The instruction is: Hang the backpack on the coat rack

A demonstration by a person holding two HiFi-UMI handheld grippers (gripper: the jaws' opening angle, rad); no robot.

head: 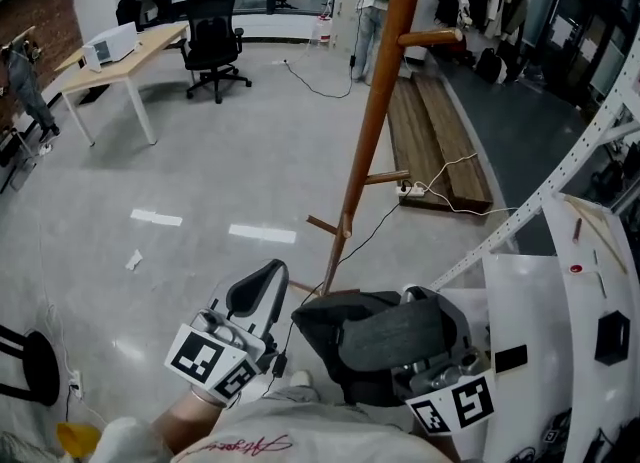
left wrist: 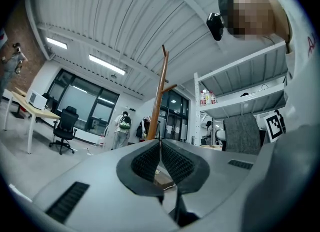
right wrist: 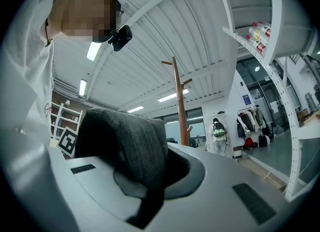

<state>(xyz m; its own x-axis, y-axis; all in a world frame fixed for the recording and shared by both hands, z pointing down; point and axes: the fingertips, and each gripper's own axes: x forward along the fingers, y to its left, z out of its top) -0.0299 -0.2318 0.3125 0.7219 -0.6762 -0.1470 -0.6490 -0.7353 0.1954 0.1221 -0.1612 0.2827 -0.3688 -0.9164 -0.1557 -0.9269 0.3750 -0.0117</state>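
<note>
Holding backpack: R gripper [head: 440, 379] is clamping its jaws all the way down on the dark grey backpack [head: 385, 336]; in the R gripper view grey fabric is bulging up out of the jaws and hiding the tips.
L gripper [left wrist: 160, 146]: jaws are meeting at the tips, w/ nothing showing between the ribbed pads [left wrist: 176, 162]; in the head view it is sitting just left of the backpack. Can't tell if it is touching the bag.
Backpack position: it is hanging in front of the person's torso, low in the head view, between the 2 grippers and off the floor [head: 220, 171]. It is not on any peg yet.
Coat rack [head: 372, 121]: a wooden pole w/ short pegs is standing ahead of the grippers and leaning across the head view; its foot is sitting just beyond the backpack.
Tabletop [head: 130, 56]: is standing far left, w/ a white box on it and a black office chair [head: 212, 36] beside it.
Background: a person [head: 366, 21] w/ a green bag is standing far back by the windows, partly behind the pole.
Floor items: wood planks [head: 440, 141] are lying right of the rack, w/ a white cable [head: 455, 166] running over them.
Right edge: a white shelf frame [head: 590, 141] is slanting past.
</note>
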